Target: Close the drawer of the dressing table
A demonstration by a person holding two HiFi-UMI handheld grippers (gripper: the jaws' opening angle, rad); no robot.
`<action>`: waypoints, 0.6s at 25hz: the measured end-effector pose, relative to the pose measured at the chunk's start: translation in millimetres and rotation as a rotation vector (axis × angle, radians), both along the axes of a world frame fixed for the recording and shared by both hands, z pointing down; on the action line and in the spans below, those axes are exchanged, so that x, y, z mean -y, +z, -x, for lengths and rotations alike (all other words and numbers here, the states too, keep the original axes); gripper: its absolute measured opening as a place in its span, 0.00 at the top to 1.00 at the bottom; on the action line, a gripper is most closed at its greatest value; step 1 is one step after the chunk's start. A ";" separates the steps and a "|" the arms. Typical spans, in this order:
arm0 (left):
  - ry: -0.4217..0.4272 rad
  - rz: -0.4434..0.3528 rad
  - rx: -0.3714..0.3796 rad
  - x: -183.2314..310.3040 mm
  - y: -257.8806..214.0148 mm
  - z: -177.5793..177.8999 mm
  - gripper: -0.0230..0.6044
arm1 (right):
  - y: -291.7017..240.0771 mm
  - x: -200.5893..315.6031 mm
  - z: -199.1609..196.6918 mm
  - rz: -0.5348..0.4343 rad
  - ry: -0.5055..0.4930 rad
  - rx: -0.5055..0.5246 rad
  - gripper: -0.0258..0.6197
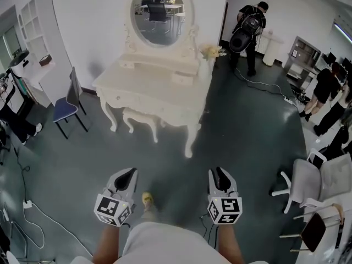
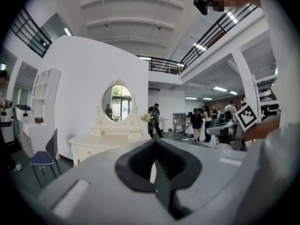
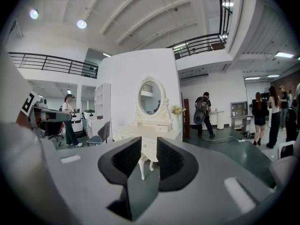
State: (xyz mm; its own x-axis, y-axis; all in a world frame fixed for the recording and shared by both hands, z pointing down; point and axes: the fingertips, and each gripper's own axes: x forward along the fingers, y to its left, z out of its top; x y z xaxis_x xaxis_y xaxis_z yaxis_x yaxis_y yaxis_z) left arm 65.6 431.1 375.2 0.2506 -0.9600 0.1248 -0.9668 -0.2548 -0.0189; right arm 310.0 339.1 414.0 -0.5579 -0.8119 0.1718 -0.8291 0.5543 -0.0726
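— Where is the table (image 1: 148, 87)?
— Well ahead of both jaws. Its small top drawer (image 1: 184, 79) seems pulled out toward us, on the right.
— And the grippers?
— Both empty: left gripper (image 1: 128, 174) a slit apart, right gripper (image 1: 219, 172) wider and, I think, nearer.

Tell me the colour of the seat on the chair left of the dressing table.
Blue seat; clearest in the head view.

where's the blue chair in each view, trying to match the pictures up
Head view: blue chair at left, left of the table.
Left gripper view: lower left, left of the table.
Right gripper view: left of centre, left of the table.
Shared landmark: oval mirror on the table.
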 end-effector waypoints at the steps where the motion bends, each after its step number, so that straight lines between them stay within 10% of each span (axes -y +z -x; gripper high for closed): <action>1: 0.000 0.001 -0.003 7.7 1.6 4.1 0.97 | 1.1 6.8 3.5 0.000 0.002 -0.001 0.83; 15: 0.087 0.041 -0.055 177.4 14.0 91.9 0.97 | 2.3 153.0 92.3 0.040 0.081 -0.037 0.83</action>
